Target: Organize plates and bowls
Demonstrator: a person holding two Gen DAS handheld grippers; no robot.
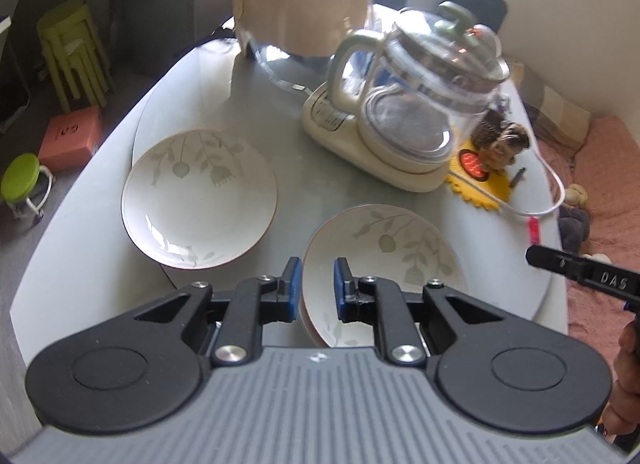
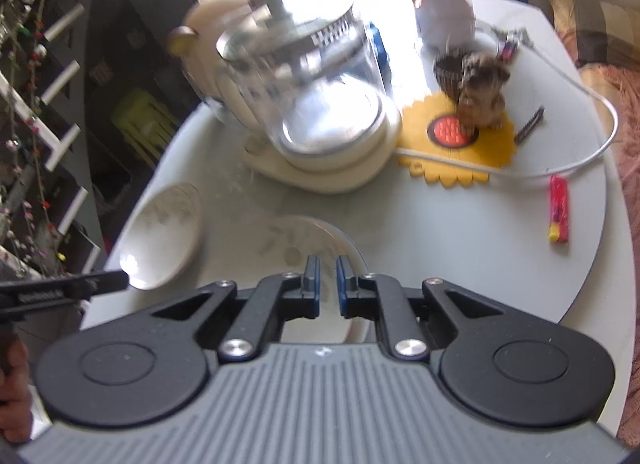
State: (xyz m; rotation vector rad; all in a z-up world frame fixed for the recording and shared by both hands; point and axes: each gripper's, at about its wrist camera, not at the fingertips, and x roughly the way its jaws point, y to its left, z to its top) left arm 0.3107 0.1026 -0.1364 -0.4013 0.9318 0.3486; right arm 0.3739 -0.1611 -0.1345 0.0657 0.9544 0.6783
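Plates with a leaf pattern lie on the grey worktop [image 1: 100,199]: we see one plate [image 1: 200,199] at centre left and stacked plates [image 1: 384,256] at lower centre. Our left claw [image 1: 316,284] hangs above the stack, narrow and holding nothing. Our right claw [image 2: 328,284] is closed, also empty. Behind them stands a glass kettle [image 1: 416,103].

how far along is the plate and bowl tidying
Partly done, it seems: a stack of plates already sits below the left tool. Nothing is in hand; neither the left nor the right tool grips anything. Left: the single plate lying apart on the table.
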